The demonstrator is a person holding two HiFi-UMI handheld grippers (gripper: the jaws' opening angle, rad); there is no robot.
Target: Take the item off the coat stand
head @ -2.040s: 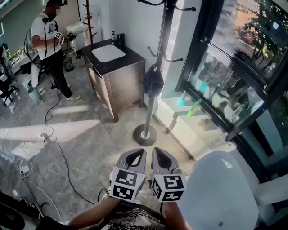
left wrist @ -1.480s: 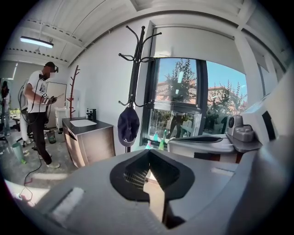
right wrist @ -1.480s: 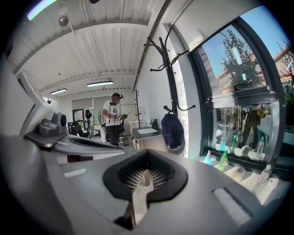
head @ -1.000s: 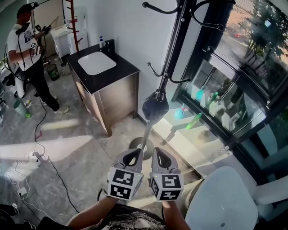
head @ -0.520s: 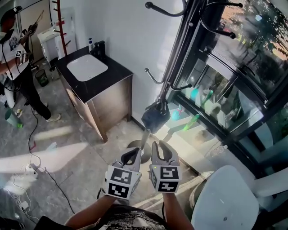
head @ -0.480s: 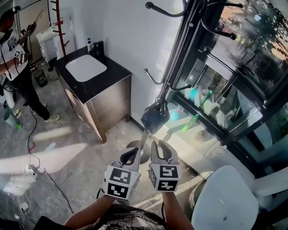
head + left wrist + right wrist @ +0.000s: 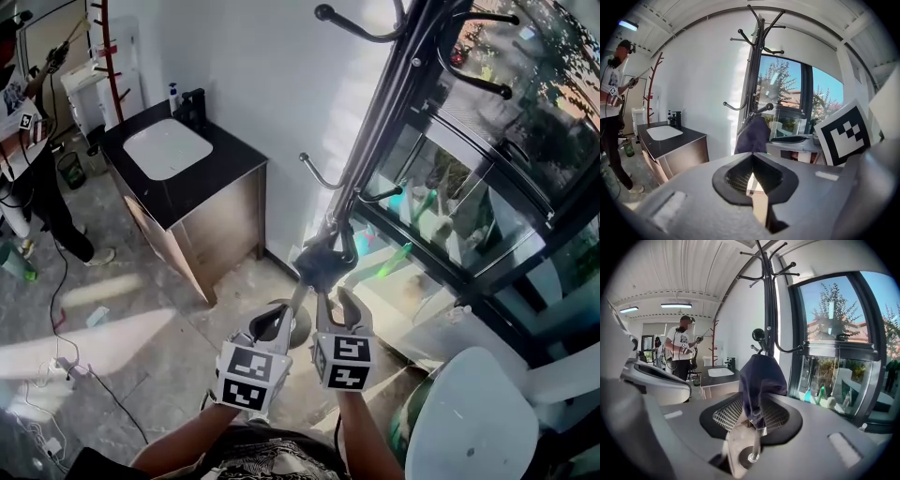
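Hanging on the coat stand [image 7: 375, 141], the dark item [image 7: 323, 262] sits between the right claw [image 7: 335, 298] jaws, which have just been opening, seemingly ungripped; left claw [image 7: 281, 313] closed, empty.

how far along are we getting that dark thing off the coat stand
Done: only the approach to the coat stand. In hand: the right gripper has just been opening its jaws, which stand around the dark item, not pressing it. To do: grip it and lift it off the stand.
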